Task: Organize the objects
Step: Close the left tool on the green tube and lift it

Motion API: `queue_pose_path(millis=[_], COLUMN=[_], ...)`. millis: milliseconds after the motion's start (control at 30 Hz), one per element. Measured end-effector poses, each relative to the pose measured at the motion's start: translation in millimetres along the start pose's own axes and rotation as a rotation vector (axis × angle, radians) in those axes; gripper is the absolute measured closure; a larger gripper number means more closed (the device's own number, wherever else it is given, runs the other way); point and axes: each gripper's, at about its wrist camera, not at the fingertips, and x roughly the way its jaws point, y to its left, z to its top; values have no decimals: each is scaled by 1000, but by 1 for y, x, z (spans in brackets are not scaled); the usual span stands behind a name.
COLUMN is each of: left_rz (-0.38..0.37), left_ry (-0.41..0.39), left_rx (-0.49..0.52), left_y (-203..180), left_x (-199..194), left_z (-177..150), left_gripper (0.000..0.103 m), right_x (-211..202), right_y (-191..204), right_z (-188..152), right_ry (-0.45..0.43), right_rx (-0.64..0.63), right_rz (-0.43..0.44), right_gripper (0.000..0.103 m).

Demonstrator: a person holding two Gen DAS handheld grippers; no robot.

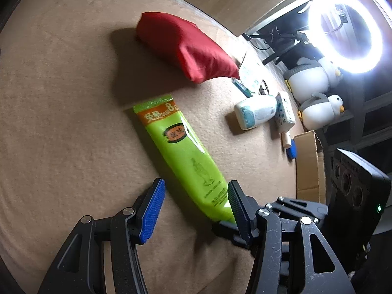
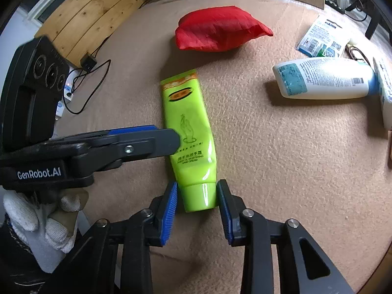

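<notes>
A lime-green hand cream tube (image 1: 186, 156) lies flat on the tan carpeted table; it also shows in the right wrist view (image 2: 188, 132). My left gripper (image 1: 194, 192) is open, its jaws astride the tube's lower body, with small gaps on both sides. It appears from the side in the right wrist view (image 2: 171, 138). My right gripper (image 2: 197, 193) is open, its blue pads on either side of the tube's cap, close but apart from it. A red cloth pouch (image 1: 186, 46) lies beyond the tube, also in the right wrist view (image 2: 220, 30).
A white lotion bottle (image 2: 323, 78) lies on its side to the right, with a printed packet (image 2: 321, 38) and a white box (image 1: 284, 112) near it. Plush penguins (image 1: 313, 78), a ring light (image 1: 345, 31) and a cardboard box (image 1: 308, 161) stand beyond the table's right edge.
</notes>
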Motion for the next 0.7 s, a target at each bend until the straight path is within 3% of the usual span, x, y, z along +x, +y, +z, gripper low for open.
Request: queue_pose_path(millis=[233,300,367,700], left_rz=[-7,-2,-18,-63], left_ry=[-12,-16,-20,-42], left_rx=[-23,-29,-55,-19], left_y=[-5,-3,0,-25], left_x=[8,9,10,5], left_z=[1,0,0,1], left_gripper=[63,76,84,84], right_x=[0,-2,-5,-31], right_y=[14,13,9,7], right_z=[-6,-9,-9,-15], right_ry=[-33,-43,-50,-107], right_rx=[-47,-43,-30,-17], right_rz=[-56,-61,-58,-93], right_gripper=[76,76,76,77])
